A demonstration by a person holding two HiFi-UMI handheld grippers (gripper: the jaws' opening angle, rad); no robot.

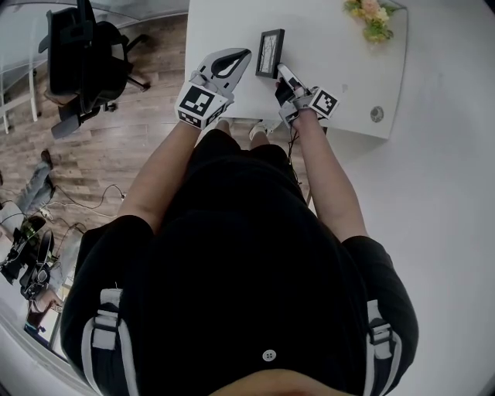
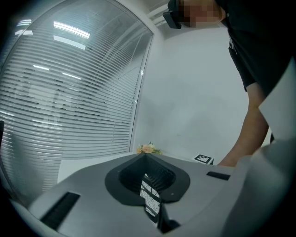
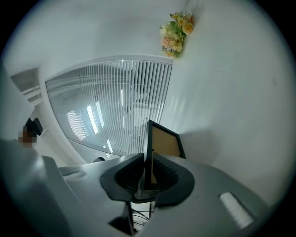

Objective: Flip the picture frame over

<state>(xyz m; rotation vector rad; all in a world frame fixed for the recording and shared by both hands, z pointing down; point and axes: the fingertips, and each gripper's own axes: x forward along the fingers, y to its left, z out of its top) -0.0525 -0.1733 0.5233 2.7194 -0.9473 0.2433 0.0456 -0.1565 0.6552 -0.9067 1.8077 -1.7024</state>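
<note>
The right tool [image 3: 147, 159] is clenched on the picture frame [image 3: 164, 141]. Its ribbed pads pinch the frame's thin near edge, with the black moulding running straight up between the jaws toward 12 o'clock. The tan backing board shows at 1 o'clock of the jaws.

In the head view the right tool [image 1: 283, 73] comes at the picture frame [image 1: 270, 52] from 5 o'clock, and the frame's pale printed face is turned up toward the camera. I cannot tell whether the far edge rests on the worktop [image 1: 224, 27] or hangs just clear of it.

The left tool [image 1: 246, 54] sits just beside the frame at its 9 o'clock. Its own view shows the left tool [image 2: 145, 156] with tips pressed together and nothing gripped between them.

The flowers [image 1: 371, 17] lie well apart, at 2 o'clock of the frame.

The frame looks small, light and stiff, so one tool should carry it. The smooth moulding is likely slippery, and a pinch at one edge could let the frame swing about the pads. The face is probably glazed, so it should be laid down gently. The best hold is the moulding at mid-edge, never the face or backing.
</note>
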